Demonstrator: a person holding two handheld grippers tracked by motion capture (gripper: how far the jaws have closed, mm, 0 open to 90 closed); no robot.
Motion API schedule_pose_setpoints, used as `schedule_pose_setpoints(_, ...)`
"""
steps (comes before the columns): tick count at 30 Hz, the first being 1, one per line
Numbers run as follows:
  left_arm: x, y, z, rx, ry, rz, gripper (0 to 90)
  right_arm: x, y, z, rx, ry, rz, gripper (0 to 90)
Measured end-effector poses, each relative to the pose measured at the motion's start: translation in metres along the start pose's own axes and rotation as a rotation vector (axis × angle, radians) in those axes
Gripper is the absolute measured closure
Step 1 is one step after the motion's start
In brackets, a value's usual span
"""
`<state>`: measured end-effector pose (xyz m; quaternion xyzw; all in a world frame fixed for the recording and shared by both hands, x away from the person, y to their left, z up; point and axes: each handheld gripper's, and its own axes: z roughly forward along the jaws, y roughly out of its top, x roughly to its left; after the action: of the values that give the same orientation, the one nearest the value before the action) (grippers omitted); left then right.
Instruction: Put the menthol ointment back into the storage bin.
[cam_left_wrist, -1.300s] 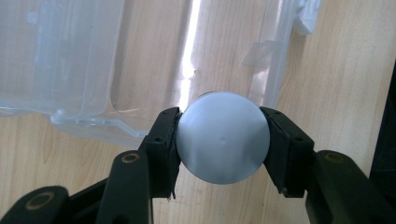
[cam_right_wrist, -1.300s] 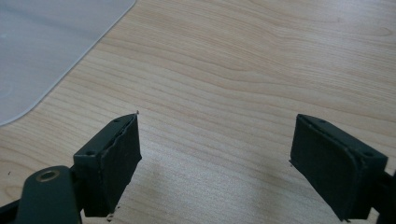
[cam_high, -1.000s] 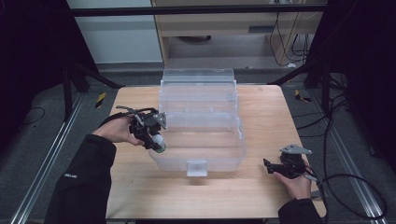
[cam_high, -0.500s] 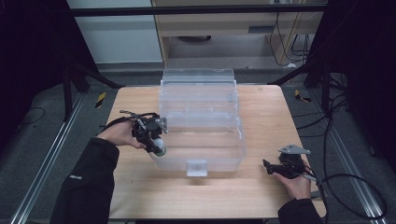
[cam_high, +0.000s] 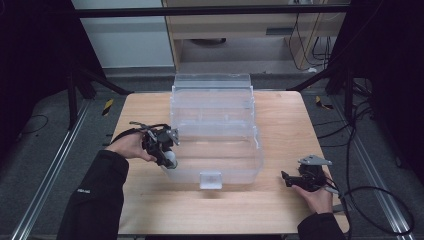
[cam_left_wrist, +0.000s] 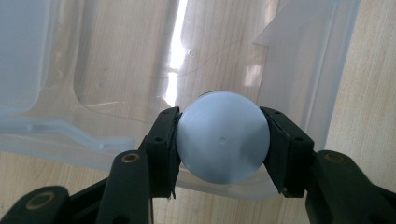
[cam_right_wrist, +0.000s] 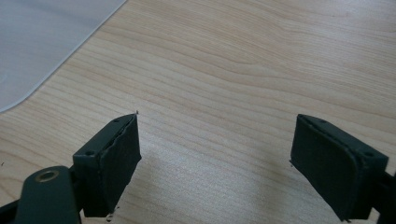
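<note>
Left tongs (cam_left_wrist: 219, 140) pinch the pale ball (cam_left_wrist: 223, 136) across its middle; looks light, smooth, probably slippery. Right tongs (cam_right_wrist: 233, 163) gape wide, empty.

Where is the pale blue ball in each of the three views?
High view: pale blue ball left of centre, in the left gripper, at the clear plastic bin's left front corner.
Left gripper view: ball at centre, clamped between both jaws.
Right gripper view: not in it.
Shared landmark: the clear bin on the wooden table.
</note>
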<state>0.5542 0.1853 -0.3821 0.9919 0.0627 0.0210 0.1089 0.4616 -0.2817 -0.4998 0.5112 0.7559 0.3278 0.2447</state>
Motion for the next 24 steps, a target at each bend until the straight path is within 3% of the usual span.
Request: schedule_pose_setpoints(24, 0.001, -0.004, 0.017, 0.0, -0.015, 0.004, 50.1, 0.001, 0.0, 0.001, 0.014, 0.001, -0.005, 14.7)
